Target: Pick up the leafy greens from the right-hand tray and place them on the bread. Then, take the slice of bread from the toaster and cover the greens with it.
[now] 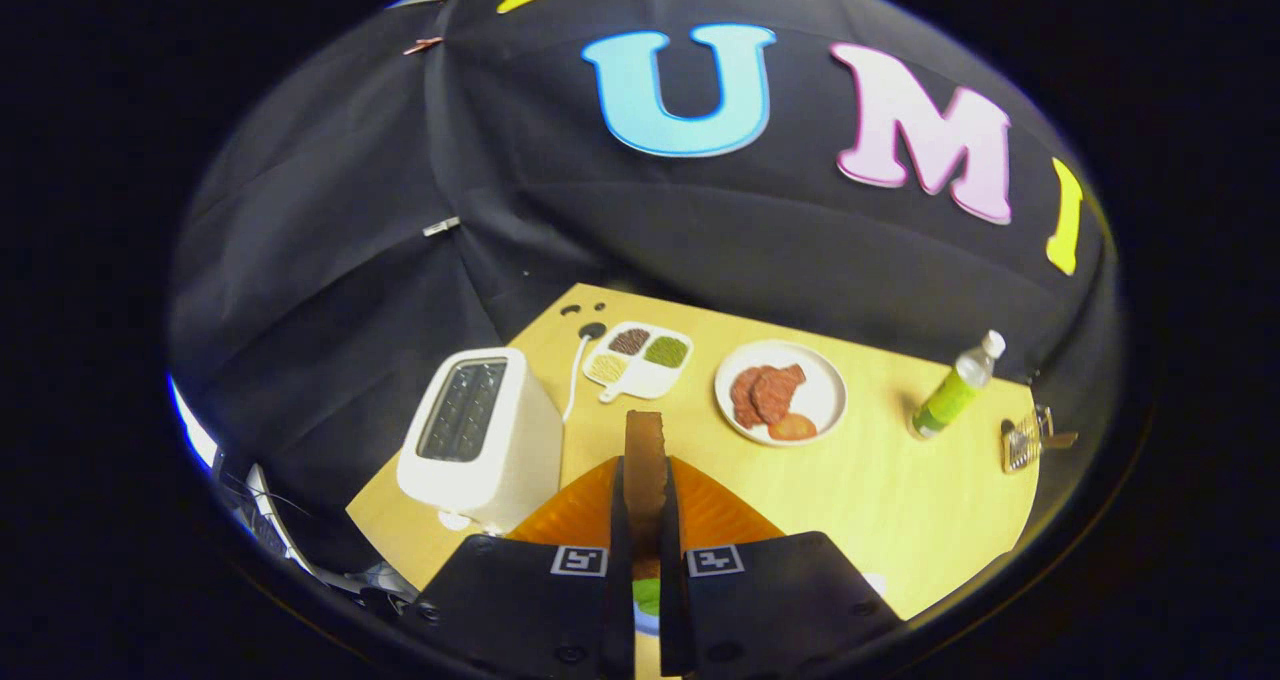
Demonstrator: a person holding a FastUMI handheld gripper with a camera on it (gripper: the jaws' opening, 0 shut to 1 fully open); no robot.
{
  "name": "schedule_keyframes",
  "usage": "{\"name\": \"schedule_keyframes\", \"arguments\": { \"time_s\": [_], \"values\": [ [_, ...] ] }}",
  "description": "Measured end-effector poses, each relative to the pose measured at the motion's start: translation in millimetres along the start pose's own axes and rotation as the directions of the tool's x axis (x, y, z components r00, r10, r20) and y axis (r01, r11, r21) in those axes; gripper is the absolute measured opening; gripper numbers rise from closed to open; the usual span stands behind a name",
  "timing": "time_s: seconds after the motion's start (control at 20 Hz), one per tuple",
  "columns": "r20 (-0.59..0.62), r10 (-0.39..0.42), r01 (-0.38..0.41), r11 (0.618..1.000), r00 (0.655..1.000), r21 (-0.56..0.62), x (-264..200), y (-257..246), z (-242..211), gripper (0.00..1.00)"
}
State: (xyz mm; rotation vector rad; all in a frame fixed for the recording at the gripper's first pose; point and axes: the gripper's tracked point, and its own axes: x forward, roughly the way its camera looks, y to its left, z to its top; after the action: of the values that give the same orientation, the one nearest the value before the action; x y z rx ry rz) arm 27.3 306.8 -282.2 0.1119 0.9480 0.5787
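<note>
While the gripper (645, 520) hangs above the table (900, 500), its two fingers (618, 520) are closed on a slice of bread (645, 455), which stands on edge between them and rises past their tips. Below the fingers lies an orange tray (720, 515), spreading out to either side. Down in the narrow gap between the fingers, close to the gripper body, a patch of greens (647, 594) shows; what it rests on I cannot tell. Ahead and to the left stands the toaster (480, 440), its slots facing up. Beyond the bread sits a divided dish (640, 362) holding small heaps, and to its right a plate (825, 390) with brown pieces. Farther right a bottle (955, 388) stands upright, with a small metal object (1025, 442) past it.
</note>
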Motion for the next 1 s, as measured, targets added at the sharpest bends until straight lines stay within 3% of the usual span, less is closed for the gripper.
{"name": "schedule_keyframes", "arguments": {
  "time_s": [0.15, 0.45, 0.6, 1.0],
  "values": [
    [-0.030, -0.020, 0.022, 0.996, 0.999, 0.085, 2.4, -14.0, -31.6, 0.14],
    [0.024, -0.060, 0.052, 0.964, 0.998, 0.262, 17.5, -15.2, -65.8, 0.14],
    [0.019, -0.039, 0.030, 0.935, 0.999, 0.353, 28.9, -8.9, -79.3, 0.14],
    [-0.033, -0.080, 0.085, 0.849, 0.996, 0.521, 50.9, -48.2, -130.2, 0.14]
  ]
}}
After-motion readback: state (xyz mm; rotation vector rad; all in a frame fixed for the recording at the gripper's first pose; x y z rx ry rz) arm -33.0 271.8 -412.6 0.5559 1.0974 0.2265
